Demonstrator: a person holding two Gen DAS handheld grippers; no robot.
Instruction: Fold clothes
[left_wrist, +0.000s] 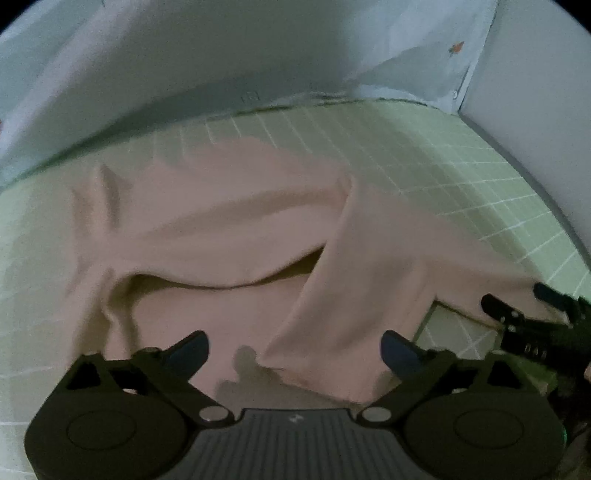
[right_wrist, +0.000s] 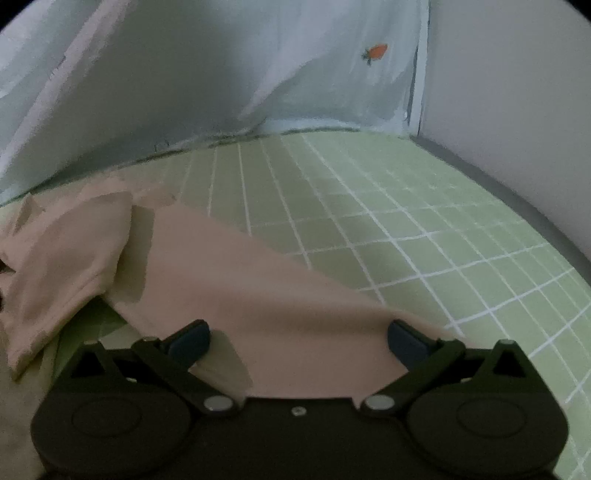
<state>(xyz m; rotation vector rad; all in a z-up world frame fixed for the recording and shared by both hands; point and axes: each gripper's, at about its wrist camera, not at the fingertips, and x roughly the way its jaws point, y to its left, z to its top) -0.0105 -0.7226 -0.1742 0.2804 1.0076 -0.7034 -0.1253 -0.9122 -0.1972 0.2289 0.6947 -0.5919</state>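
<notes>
Both grippers: black linkage arms, round housings, silver pivot screws, dark-blue pads.

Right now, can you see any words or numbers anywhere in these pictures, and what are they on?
No words or numbers can be read.
Left gripper body: a small pale mark on the ribbed grey plate, too small and blurred to read.
Pale blue sheet behind the green grid mat: a little orange picture, perhaps a carrot or strawberry, no writing.
Pink garment: no label or print visible.
</notes>
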